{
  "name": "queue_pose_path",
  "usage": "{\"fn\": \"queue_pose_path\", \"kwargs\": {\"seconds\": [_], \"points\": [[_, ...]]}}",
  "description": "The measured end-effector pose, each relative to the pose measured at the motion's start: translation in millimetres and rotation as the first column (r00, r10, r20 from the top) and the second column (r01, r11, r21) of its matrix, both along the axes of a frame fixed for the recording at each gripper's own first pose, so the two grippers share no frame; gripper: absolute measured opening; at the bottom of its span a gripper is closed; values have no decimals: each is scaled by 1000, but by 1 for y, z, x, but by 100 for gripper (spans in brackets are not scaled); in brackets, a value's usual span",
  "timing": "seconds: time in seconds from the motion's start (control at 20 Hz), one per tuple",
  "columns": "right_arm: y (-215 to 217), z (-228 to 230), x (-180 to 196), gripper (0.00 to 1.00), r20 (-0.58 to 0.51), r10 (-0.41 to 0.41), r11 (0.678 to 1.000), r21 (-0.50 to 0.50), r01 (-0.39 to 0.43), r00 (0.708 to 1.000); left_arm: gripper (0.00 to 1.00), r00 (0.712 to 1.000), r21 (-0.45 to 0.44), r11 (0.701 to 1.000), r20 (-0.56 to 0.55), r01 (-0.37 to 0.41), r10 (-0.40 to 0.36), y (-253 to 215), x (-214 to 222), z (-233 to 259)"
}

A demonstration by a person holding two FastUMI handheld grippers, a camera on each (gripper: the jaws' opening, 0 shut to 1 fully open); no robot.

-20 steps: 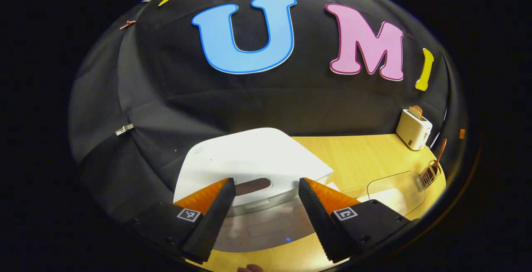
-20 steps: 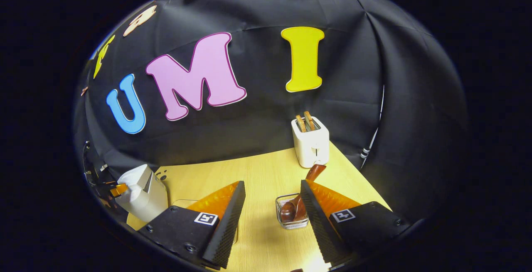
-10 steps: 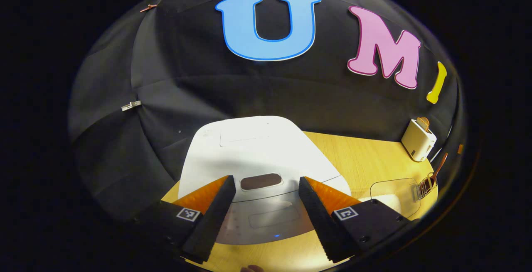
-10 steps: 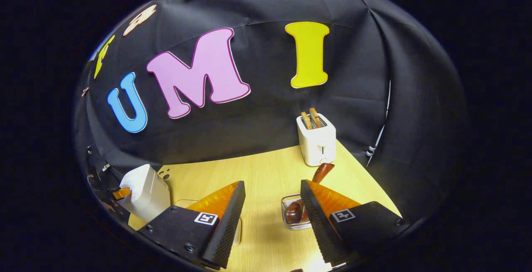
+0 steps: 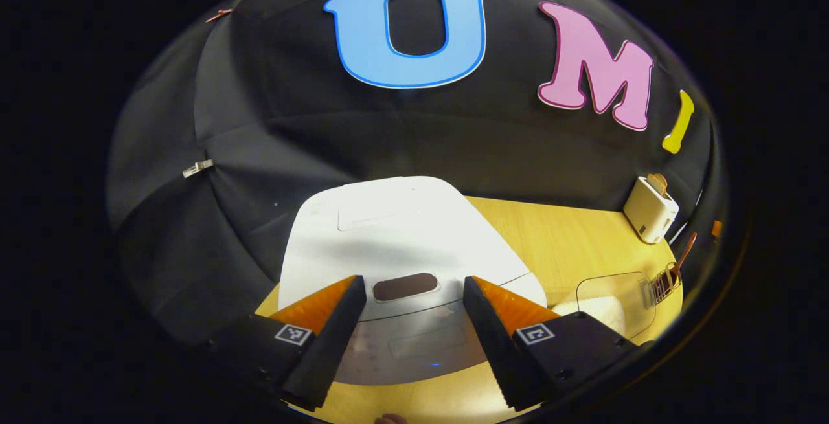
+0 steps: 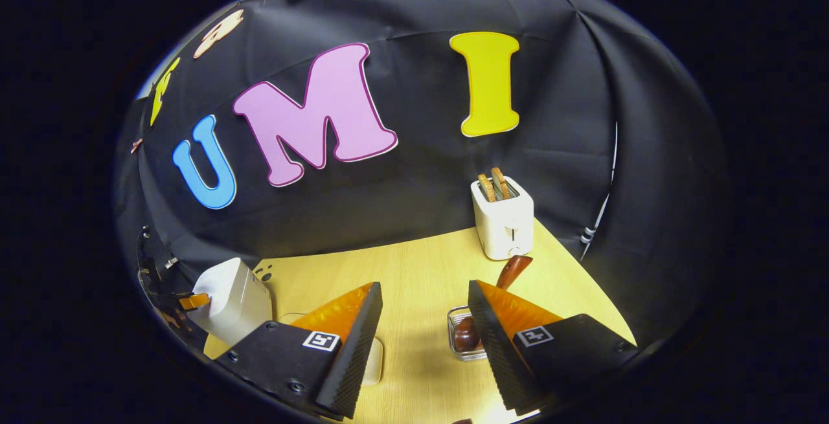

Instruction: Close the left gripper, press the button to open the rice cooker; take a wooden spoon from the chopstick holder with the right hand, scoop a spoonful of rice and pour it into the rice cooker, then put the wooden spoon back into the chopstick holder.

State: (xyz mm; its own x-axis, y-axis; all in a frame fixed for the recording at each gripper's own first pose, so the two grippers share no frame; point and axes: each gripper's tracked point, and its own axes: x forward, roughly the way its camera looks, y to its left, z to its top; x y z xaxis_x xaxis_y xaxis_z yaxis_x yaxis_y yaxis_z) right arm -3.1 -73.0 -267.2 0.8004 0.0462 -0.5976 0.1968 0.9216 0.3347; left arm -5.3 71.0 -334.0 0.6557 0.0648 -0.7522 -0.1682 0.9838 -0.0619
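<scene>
The white rice cooker (image 5: 401,236) stands shut just ahead of my left gripper (image 5: 409,340). Its dark oval button (image 5: 405,286) shows between the spread fingers, and the gripper is open and holds nothing. At the far right the wooden spoon (image 5: 683,256) leans in the wire chopstick holder (image 5: 662,285), beside a clear container of rice (image 5: 612,301). My right gripper (image 6: 424,346) is open and empty above the table. The chopstick holder (image 6: 465,336) sits partly behind its right finger, with the spoon (image 6: 511,270) sticking out above. The cooker (image 6: 233,298) stands at the far left.
A white toaster (image 6: 504,220) with bread slices stands at the back of the wooden table (image 6: 414,268), just behind the chopstick holder; the toaster (image 5: 649,209) also sits far right. The rice container's corner (image 6: 374,353) peeks from behind my right gripper's left finger. Black cloth walls close the booth.
My left gripper has risen and tilted over the cooker, so more of the lid shows. My right gripper has drifted left, so the holder slid farther behind its right finger. Both stay open.
</scene>
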Motion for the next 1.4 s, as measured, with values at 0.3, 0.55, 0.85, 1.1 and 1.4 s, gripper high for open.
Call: {"fn": "queue_pose_path", "kwargs": {"seconds": [0.3, 0.55, 0.85, 1.1, 1.4], "points": [[-13, 3, -6, 83, 2, -16, 1000, -10, 16, 1000, 95, 991, 23, 1000, 133, -2, -1, -1, 11, 41], [-3, 14, -3, 83, 31, 7, 1000, -4, -7, 999, 95, 964, -50, 998, 262, -44, 55, 3, 17, 94], [24, 42, 4, 83, 88, 89, 996, -26, -87, 992, 94, 908, -108, 994, 413, -23, 66, -1, 10, 154], [47, 77, 13, 84, 149, 147, 989, -37, -143, 978, 95, 876, -57, 996, 482, 69, -34, -28, 4, 185], [59, 94, 15, 84, 171, 170, 985, -40, -166, 970, 94, 860, -58, 988, 501, 145, -97, -63, 4, 192]]}}
